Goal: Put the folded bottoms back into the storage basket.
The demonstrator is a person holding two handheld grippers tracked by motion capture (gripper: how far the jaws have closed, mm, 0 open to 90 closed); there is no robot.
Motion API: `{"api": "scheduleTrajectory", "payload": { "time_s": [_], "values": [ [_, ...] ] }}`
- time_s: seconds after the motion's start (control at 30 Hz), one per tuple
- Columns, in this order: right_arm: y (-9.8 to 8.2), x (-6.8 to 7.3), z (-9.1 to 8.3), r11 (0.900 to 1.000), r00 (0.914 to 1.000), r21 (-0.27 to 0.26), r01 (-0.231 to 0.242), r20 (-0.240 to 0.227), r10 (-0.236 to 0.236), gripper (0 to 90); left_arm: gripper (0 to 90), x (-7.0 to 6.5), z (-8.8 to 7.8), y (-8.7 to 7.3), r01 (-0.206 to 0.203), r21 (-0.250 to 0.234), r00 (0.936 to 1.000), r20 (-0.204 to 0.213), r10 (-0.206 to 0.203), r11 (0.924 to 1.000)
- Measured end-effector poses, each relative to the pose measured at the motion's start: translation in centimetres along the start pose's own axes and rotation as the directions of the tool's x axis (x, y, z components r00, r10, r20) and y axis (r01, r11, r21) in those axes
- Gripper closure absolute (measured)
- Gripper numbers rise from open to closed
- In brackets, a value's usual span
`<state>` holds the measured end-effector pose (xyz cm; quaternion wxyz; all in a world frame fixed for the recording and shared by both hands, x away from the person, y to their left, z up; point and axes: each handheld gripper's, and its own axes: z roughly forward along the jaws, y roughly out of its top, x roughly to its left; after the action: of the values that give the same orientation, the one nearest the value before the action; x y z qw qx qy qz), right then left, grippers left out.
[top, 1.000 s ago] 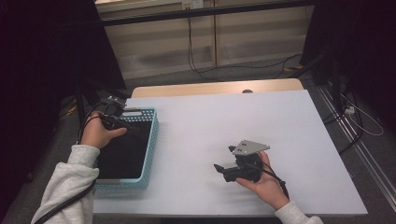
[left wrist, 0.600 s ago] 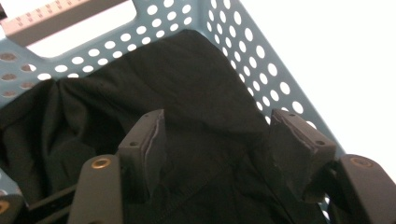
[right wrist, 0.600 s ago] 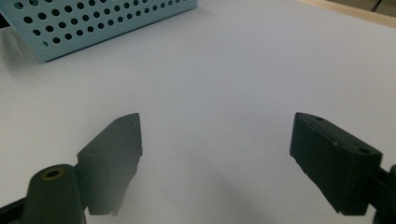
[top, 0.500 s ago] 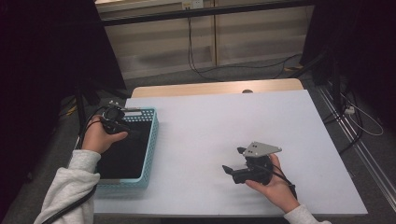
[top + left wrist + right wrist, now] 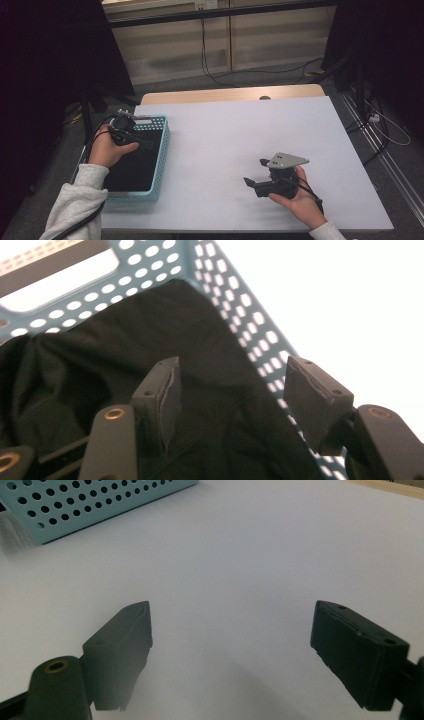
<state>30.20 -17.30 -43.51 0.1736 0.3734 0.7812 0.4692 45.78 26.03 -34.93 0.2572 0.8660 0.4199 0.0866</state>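
Observation:
A light blue perforated basket (image 5: 162, 150) stands at the table's left edge with a black cloth (image 5: 132, 170) lying in it. My left gripper (image 5: 140, 140) hangs over the basket's far end, held in a hand with a grey sleeve. In the left gripper view the left gripper (image 5: 232, 375) is open just above the black cloth (image 5: 100, 365), with nothing between the pads and the basket wall (image 5: 250, 305) behind. My right gripper (image 5: 255, 171) rests low over the white table near the front right, its jaws pointing left. In its own view the right gripper (image 5: 230, 615) is open and empty.
The white table top (image 5: 240, 130) stretches between the basket and the right hand. In the right gripper view the basket (image 5: 90, 505) sits at the top left. Cables trail across the floor beyond the table, and dark curtains hang at both sides.
The right hand has slid a little to the right and toward the near edge, jaws still open. The left hand has stayed over the basket.

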Motion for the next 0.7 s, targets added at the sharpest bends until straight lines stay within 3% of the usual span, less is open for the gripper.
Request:
{"api": "scheduleTrajectory", "payload": {
  "time_s": [0.3, 0.47, 0.7],
  "values": [
    [-0.2, -0.4, -0.4, 1.000, 0.9999, -0.002, -0.014, 0.000, 0.014, 15.7, 36.2, -3.0, 0.0, 1.0, -0.065, -0.023, 0.9964, 0.052, 0.066, 0.9976],
    [-0.3, -0.5, -0.5, 1.000, 0.9998, -0.001, -0.019, -0.004, 0.019, 15.5, 34.2, -4.4, 0.4, 1.4, -0.077, -0.034, 0.9939, 0.077, 0.080, 0.9964],
    [-0.5, -0.7, -1.0, 1.000, 0.9997, -0.001, -0.024, -0.003, 0.024, 15.4, 33.1, -6.1, 1.4, 1.6, -0.121, -0.040, 0.9864, 0.107, 0.125, 0.9918]
  ]
}}
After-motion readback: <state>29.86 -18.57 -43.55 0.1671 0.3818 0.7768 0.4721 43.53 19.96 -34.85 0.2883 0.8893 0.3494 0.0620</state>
